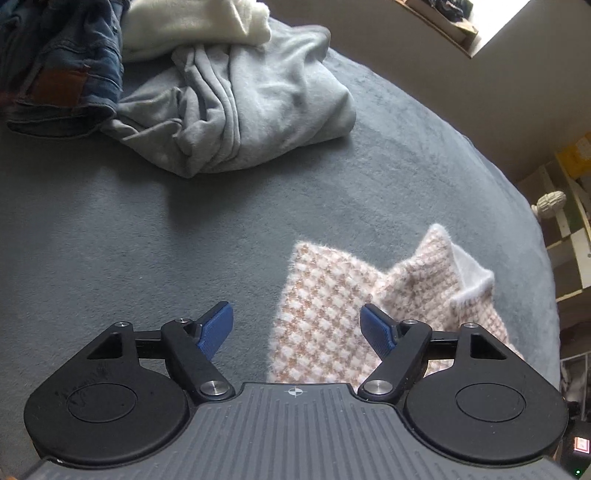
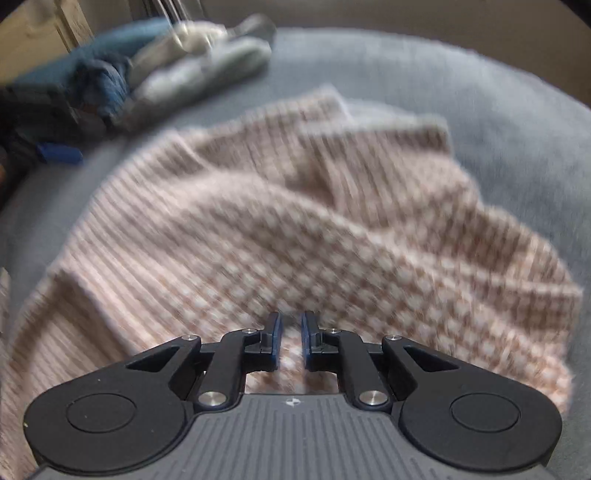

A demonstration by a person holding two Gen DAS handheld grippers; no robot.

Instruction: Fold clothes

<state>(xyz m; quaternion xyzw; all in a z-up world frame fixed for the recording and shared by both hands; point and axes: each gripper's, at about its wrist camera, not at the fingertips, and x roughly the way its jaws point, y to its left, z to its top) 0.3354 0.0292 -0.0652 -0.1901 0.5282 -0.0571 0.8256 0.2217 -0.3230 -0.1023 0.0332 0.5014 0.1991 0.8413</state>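
A fuzzy pink-and-tan checked sweater (image 1: 325,317) lies on the grey bed cover, below and right of my left gripper (image 1: 297,328). That gripper hangs open above it, blue pads wide apart and nothing between them. In the right wrist view the same sweater (image 2: 295,221) fills the middle, rumpled and blurred by motion. My right gripper (image 2: 291,336) is shut on a fold of it, which shows in the narrow gap between the blue pads. The left gripper's blue pad (image 2: 61,153) shows at the far left of that view.
A crumpled light grey garment (image 1: 243,107), a cream one (image 1: 199,26) and blue jeans (image 1: 62,62) are piled at the far side of the grey bed cover (image 1: 110,236). A shelf unit (image 1: 569,229) stands beyond the bed's right edge.
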